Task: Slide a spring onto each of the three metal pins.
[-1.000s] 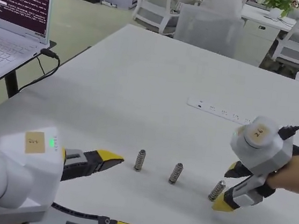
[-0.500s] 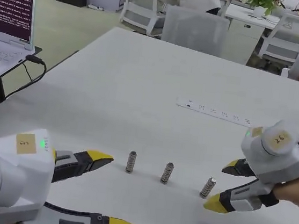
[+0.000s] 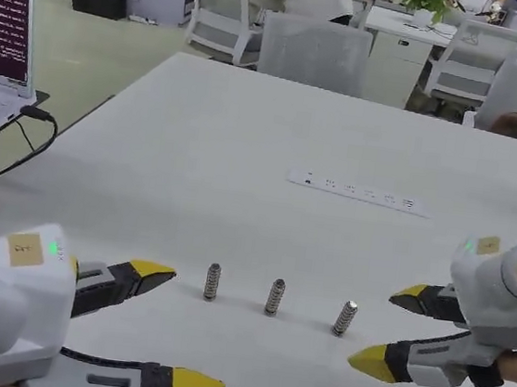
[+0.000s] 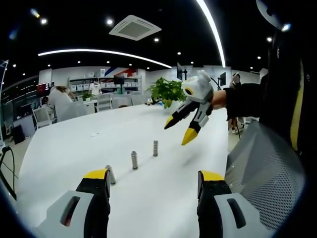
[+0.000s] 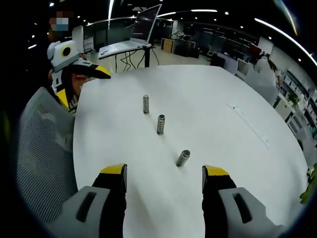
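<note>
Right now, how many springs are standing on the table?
3, in a row on the table: first spring nearest the left hand-held gripper, middle spring, and third spring, leaning, by the right hand-held gripper. None seems hidden.

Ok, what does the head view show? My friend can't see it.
Three small springs stand in a row on a white table, the rightmost leaning. An open left gripper and an open right gripper, both yellow-tipped, sit on either side of them.

This looks to be an open-plan office: beyond the big white table (image 3: pixel 244 155) stand swivel chairs (image 3: pixel 316 55), more white desks (image 3: pixel 397 41) and a potted plant (image 3: pixel 425 0), a laptop (image 3: pixel 2 24) sits off its left edge, and strip lights (image 4: pixel 99 50) run overhead.
</note>
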Available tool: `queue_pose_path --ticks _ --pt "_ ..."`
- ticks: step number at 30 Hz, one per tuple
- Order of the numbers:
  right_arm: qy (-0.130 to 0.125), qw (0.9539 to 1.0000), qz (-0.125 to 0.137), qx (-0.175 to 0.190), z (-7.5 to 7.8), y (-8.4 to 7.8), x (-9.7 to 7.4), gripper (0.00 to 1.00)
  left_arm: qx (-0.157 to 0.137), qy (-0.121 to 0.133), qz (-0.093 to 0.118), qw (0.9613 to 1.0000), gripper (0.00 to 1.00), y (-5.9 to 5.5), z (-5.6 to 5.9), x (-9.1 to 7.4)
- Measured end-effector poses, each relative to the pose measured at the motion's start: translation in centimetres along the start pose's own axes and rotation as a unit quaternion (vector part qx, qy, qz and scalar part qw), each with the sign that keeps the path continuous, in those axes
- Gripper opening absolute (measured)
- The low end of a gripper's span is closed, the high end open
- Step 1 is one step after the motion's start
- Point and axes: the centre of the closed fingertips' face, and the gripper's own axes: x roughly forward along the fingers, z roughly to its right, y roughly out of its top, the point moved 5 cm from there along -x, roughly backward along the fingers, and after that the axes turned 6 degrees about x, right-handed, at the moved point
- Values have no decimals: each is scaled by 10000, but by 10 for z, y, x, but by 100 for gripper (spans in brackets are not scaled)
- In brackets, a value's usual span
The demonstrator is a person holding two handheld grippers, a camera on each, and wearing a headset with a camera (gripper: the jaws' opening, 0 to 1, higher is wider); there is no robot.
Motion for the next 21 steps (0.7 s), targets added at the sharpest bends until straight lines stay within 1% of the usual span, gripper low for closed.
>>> queue_pose_path --ticks 2,9,13,14,21 --pt "-44 9999 123 70 -3 -3 -6 60 -6 14 0 10000 69 0 -1 0" --pt "-135 9990 317 276 -12 -15 -18 60 -45 34 3 10000 69 0 -2 1" --pt "-171 9980 442 411 -15 -22 -22 60 -63 30 5 10000 68 0 -1 0" --pt "-173 9975 531 443 -16 -22 -23 60 -71 30 4 10000 68 0 -1 0" --pt "-237 9946 775 655 -20 -28 -29 61 -122 43 1 9999 68 -2 2 -1"
